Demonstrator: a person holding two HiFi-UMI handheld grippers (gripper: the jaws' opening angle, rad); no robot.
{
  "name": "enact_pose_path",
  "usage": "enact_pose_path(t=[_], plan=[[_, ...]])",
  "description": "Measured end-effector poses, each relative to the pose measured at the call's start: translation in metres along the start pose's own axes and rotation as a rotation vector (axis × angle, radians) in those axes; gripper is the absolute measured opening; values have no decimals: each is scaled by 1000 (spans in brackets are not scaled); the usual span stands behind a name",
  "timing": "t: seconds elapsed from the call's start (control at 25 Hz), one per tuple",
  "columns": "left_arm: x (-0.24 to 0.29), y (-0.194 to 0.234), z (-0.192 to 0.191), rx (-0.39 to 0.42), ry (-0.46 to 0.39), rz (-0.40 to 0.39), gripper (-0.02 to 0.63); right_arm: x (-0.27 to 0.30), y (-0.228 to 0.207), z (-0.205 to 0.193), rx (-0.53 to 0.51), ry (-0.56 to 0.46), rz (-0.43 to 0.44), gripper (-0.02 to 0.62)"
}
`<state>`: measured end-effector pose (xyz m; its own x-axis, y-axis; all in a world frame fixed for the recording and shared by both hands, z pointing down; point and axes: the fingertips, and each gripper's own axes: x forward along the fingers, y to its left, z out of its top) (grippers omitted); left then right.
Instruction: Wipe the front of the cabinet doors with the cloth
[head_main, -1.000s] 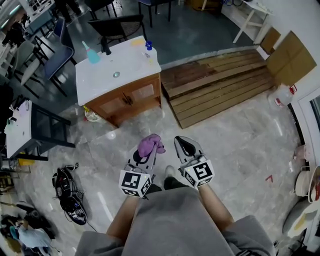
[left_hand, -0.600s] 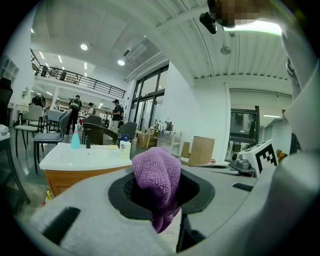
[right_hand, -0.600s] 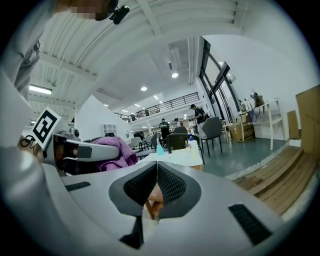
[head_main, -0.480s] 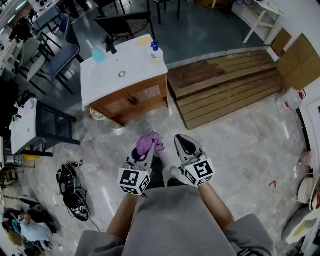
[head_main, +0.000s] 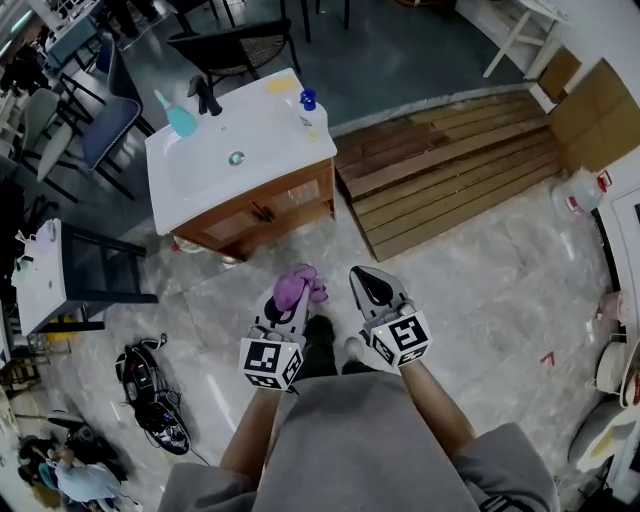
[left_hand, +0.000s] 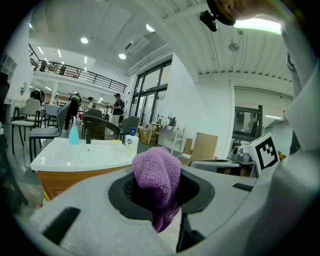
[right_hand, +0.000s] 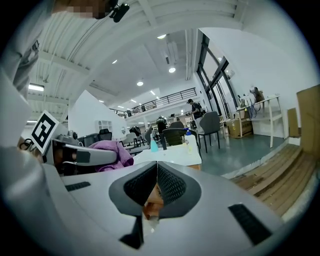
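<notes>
A wooden vanity cabinet (head_main: 262, 213) with two doors and a white sink top (head_main: 235, 135) stands ahead of me on the marble floor. My left gripper (head_main: 287, 302) is shut on a bunched purple cloth (head_main: 298, 287), which fills its jaws in the left gripper view (left_hand: 159, 176). My right gripper (head_main: 367, 290) is beside it, shut with nothing between its jaws (right_hand: 156, 186). Both are held low in front of my body, well short of the cabinet doors. The cabinet shows at lower left in the left gripper view (left_hand: 65, 180).
On the sink top stand a teal bottle (head_main: 180, 117), a black tap (head_main: 206, 98) and a blue-capped bottle (head_main: 308, 105). A wooden pallet ramp (head_main: 455, 170) lies to the right of the cabinet. A black frame table (head_main: 80, 275) and a dark bag (head_main: 150, 395) are at the left.
The cabinet has shifted slightly in the head view as I moved. Both grippers stay in the same pose, the left still shut on the cloth.
</notes>
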<state>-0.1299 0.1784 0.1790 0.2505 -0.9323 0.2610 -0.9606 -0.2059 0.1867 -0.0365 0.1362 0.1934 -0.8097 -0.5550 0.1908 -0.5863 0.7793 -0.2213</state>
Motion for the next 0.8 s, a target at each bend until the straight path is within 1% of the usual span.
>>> enact_pose_path(t=[0.44,0.64,0.8], plan=[[62,85,-15,-48,63,-22,95,101,-19,-19,18,95,-25,9],[84,119,-19,-70,88,-17,95,140,-28,-24,29,108,-47,9],[103,135,-27,-62,107,-16,95,159,-40,-32,35,103,-61,9]])
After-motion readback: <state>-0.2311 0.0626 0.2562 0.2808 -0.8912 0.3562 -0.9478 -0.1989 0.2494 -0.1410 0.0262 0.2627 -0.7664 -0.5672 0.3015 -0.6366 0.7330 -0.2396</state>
